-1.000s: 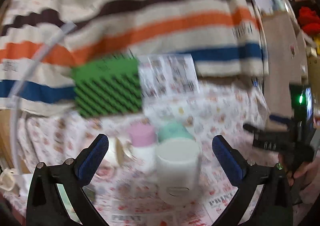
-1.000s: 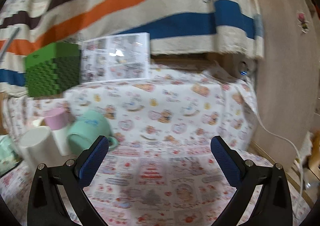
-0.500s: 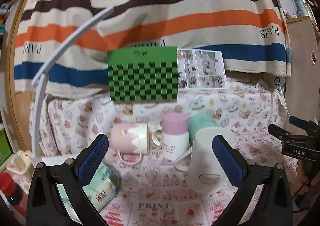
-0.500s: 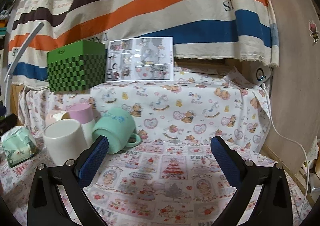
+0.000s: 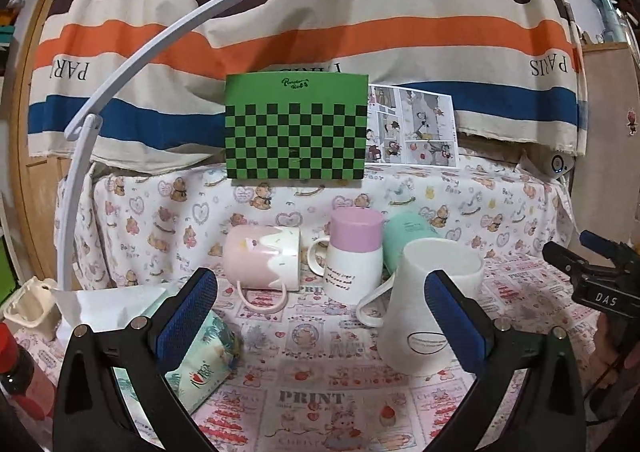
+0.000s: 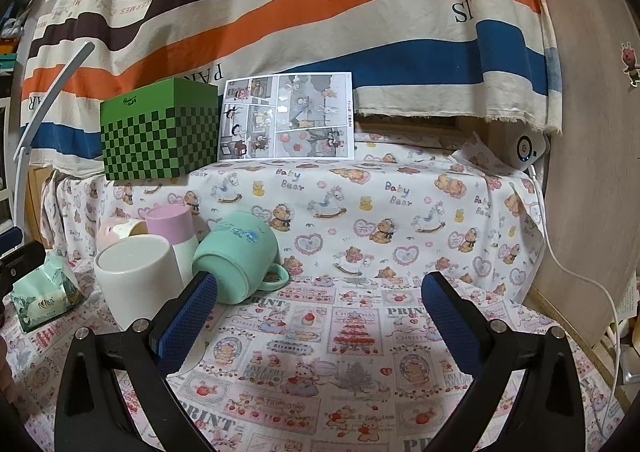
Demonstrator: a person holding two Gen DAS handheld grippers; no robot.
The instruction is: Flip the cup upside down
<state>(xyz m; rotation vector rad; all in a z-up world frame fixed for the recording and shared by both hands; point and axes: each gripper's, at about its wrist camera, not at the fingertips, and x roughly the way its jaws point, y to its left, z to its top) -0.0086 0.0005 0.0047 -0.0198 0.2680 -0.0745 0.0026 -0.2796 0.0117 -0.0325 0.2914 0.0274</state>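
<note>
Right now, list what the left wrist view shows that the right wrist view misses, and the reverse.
Only the left wrist view shows the red-capped dark bottle and the pink-and-white mug's looped handle. Only the right wrist view shows the mint green mug's handle and the white charging cable. Both show the plain white mug, the pink-lidded white cup, the green checkered box and the comic sheet.

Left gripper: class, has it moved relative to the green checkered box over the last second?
Yes. The left gripper has backed away: the green checkered box now looks smaller and more central, and more cups show.
</note>
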